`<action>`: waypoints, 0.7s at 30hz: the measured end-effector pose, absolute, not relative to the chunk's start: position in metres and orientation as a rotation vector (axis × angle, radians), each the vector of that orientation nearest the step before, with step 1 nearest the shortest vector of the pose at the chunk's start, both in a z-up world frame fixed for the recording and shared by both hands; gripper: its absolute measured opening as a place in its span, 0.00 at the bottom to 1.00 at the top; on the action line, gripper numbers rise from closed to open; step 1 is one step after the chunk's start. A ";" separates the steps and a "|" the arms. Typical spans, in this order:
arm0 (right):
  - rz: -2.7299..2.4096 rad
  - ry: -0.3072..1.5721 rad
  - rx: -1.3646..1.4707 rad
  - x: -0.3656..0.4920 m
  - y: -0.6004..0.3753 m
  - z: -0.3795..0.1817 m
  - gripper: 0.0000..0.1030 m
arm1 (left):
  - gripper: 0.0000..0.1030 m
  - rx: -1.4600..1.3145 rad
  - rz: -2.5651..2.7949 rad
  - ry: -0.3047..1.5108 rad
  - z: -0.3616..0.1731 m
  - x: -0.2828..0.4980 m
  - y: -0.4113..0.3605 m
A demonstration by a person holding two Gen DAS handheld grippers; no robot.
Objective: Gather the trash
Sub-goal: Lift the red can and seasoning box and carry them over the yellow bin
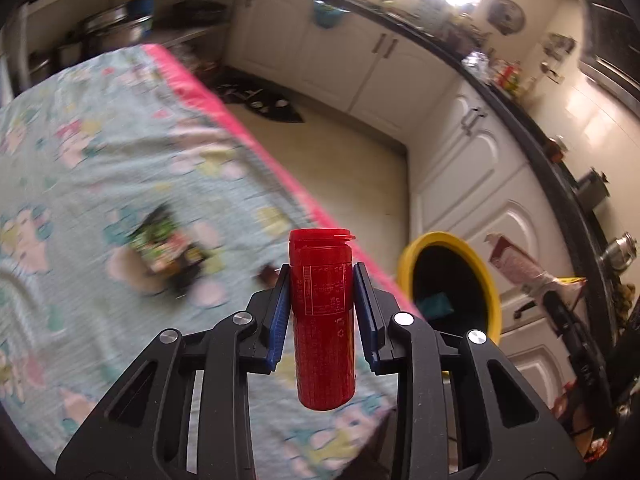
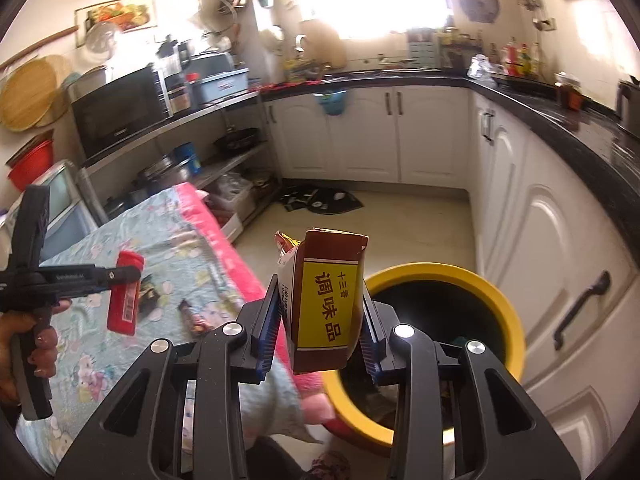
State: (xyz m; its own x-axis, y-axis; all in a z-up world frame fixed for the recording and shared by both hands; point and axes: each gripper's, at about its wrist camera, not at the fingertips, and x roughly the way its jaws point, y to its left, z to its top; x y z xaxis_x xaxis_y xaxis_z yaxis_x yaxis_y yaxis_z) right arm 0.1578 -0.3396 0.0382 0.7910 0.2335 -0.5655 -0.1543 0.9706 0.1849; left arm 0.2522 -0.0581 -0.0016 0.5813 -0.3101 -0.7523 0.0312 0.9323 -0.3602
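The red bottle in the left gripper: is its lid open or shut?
Shut: the red bottle's flip lid sits flat on top.

The bin's (image 2: 508,304) mouth stands open just right of the desk's (image 1: 120,184) pink edge, with trash low inside. White cabinets (image 2: 552,240) stand close on its right. Bare floor (image 2: 400,220) lies beyond. On the desk, wrappers (image 2: 192,316) lie scattered in the middle; cloth around them is free.

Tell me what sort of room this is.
A home kitchen, most likely: white cabinets under a dark countertop, a microwave on a shelf, and bottles lined along the counter by the window.
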 end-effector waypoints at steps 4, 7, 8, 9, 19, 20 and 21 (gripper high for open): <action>0.153 0.628 0.134 0.153 -0.358 0.035 0.32 | 0.23 -0.306 -0.268 0.919 0.004 0.262 -0.089; 0.110 0.634 0.134 0.148 -0.373 0.031 0.32 | 0.23 -0.292 -0.319 0.915 0.005 0.270 -0.117; 0.100 0.636 0.135 0.148 -0.376 0.030 0.32 | 0.23 -0.287 -0.330 0.915 0.005 0.272 -0.123; 0.091 0.637 0.136 0.147 -0.378 0.029 0.32 | 0.23 -0.283 -0.344 0.915 0.006 0.274 -0.131; 0.002 0.635 0.161 0.138 -0.409 0.026 0.32 | 0.23 -0.244 -0.452 0.916 0.007 0.287 -0.194; -0.004 0.635 0.163 0.137 -0.410 0.026 0.32 | 0.23 -0.241 -0.461 0.915 0.008 0.288 -0.198; -0.013 0.634 0.167 0.136 -0.413 0.026 0.32 | 0.23 -0.237 -0.470 0.914 0.008 0.288 -0.203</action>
